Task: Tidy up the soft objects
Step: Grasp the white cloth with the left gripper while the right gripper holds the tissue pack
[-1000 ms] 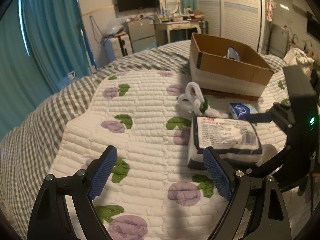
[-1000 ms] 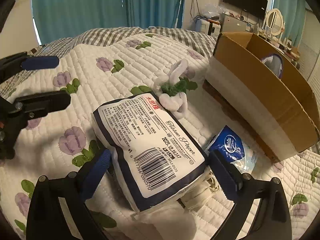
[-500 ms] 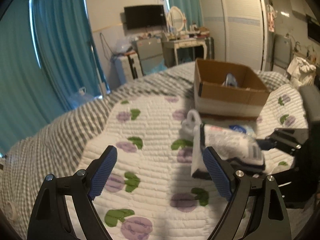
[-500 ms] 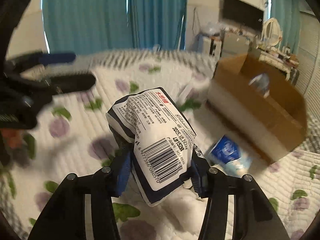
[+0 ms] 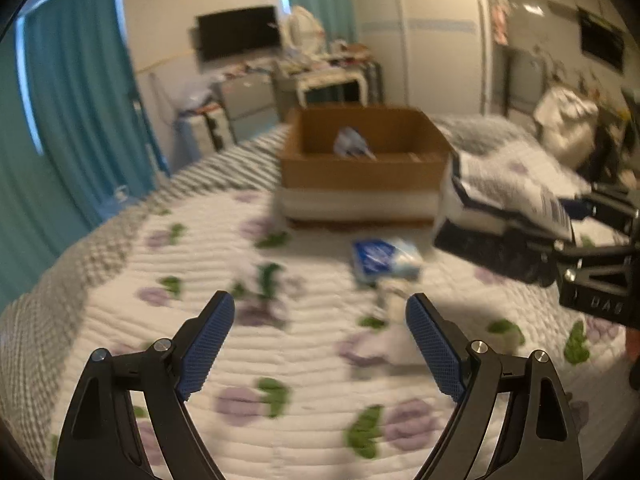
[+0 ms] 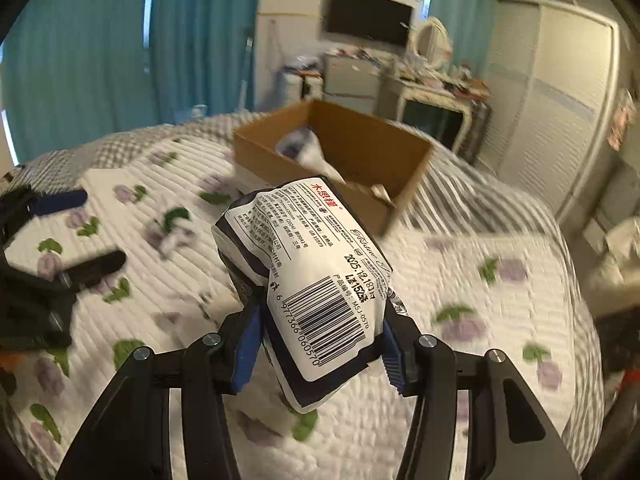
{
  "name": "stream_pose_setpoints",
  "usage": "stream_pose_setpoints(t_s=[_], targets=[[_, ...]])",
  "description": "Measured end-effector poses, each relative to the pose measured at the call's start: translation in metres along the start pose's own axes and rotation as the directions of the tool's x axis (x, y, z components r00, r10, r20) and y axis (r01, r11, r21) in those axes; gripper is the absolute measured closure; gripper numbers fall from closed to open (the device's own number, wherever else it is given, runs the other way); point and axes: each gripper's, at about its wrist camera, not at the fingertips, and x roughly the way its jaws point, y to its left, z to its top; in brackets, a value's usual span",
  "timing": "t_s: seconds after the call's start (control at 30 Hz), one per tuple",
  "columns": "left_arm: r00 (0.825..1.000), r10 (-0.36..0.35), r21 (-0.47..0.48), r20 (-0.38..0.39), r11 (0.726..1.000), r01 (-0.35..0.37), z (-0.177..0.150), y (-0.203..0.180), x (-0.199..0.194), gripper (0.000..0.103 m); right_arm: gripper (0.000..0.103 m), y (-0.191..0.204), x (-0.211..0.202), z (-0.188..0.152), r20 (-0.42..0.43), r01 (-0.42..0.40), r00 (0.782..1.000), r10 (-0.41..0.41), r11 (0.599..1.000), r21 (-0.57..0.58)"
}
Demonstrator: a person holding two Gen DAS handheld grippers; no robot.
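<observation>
One cardboard box (image 5: 362, 164), two tissue packs (image 6: 316, 280) (image 5: 386, 258), perhaps one plush toy (image 5: 266, 280)

Dim warm light, heavy motion blur

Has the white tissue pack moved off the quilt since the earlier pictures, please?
Yes. The tissue pack, earlier flat on the quilt, is now lifted clear in the right claw, nearer the cardboard box.
</observation>
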Motion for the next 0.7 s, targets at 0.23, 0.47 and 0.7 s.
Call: stream_pose_setpoints(t_s=[0.23,0.47,0.7], targets=[[0.985,-0.061,0.001,-0.163,0.998,0.062,-0.025,-0.038,0.057,0.016,0.051,-0.017,0.017,-0.012,-0.049,-0.039,0.998,0.043,0.995,0.088],[0.973,-0.127,0.039,-0.192,0.990,0.137,-0.033,-0.060,0.072,0.027,0.051,-0.014,0.029,-0.019,-0.074,-0.049,0.996,0.056,0.994,0.101],[0.951,-0.222,0.012,-0.216,0.973,0.230,-0.029,-0.063,0.074,0.070,0.051,-0.020,0.022,-0.022,-0.058,-0.019,0.998,0.026,0.992,0.125]])
